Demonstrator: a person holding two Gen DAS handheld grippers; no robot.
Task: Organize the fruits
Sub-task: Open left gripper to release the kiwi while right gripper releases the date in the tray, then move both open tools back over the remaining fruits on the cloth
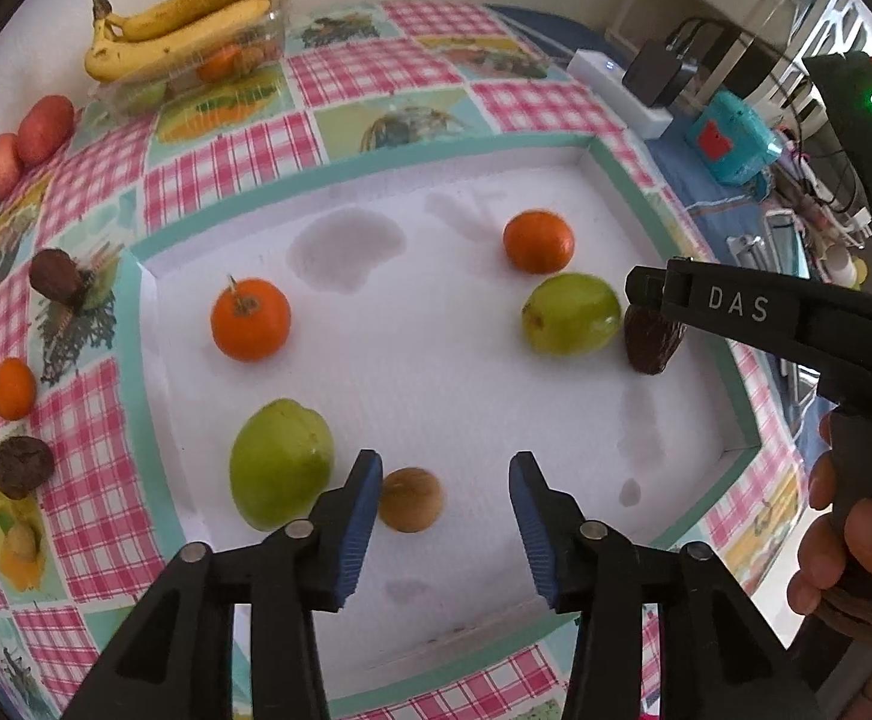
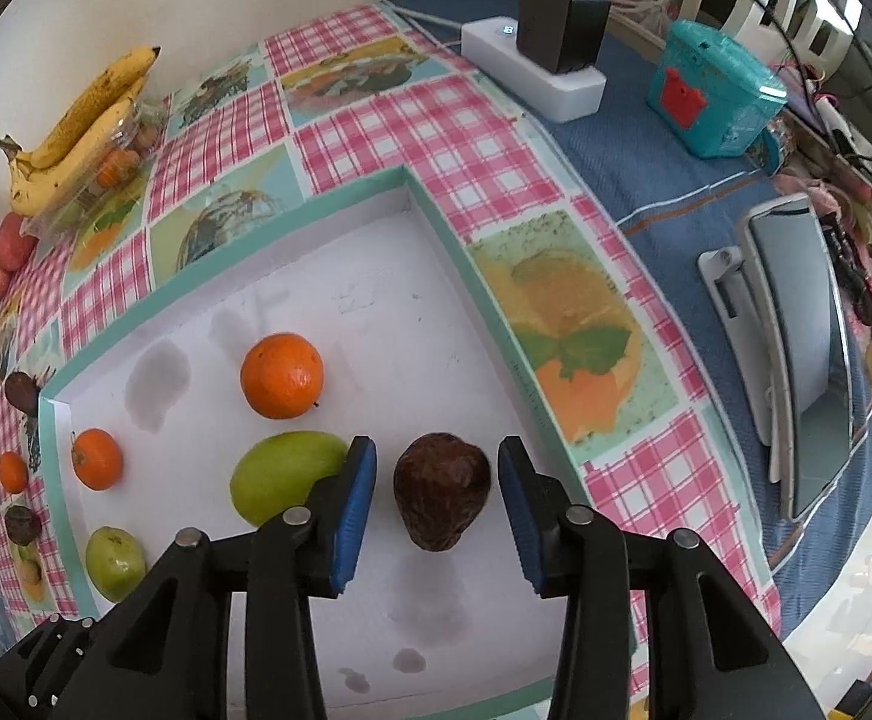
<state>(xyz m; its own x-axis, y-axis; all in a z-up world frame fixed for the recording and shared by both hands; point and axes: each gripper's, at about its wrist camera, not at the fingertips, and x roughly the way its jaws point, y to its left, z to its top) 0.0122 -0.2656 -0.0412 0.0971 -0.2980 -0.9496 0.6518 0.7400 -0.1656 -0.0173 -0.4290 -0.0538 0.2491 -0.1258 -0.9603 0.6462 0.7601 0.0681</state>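
Note:
A white tray with a teal rim (image 1: pixel 129 324) holds two oranges (image 1: pixel 249 318) (image 1: pixel 538 240) and two green fruits (image 1: pixel 279 462) (image 1: pixel 571 312). My left gripper (image 1: pixel 445 468) hangs open over the tray's near part. A small round tan fruit (image 1: pixel 410 499) lies on the tray floor between its fingers, close to the left pad and clear of the right one. My right gripper (image 2: pixel 436 456) is open around a dark brown wrinkled fruit (image 2: pixel 442 489), which rests on the tray with a gap on each side. Its black fingers (image 1: pixel 724 306) show from the side in the left wrist view.
On the checked cloth left of the tray lie bananas (image 1: pixel 195 18) on a clear box, reddish fruits (image 1: pixel 15 150), two dark fruits (image 1: pixel 54 276) (image 1: pixel 21 465) and a small orange (image 1: pixel 12 387). A power strip (image 2: pixel 532 66), a teal box (image 2: pixel 712 90) and a tablet on a stand (image 2: pixel 796 360) sit to the right.

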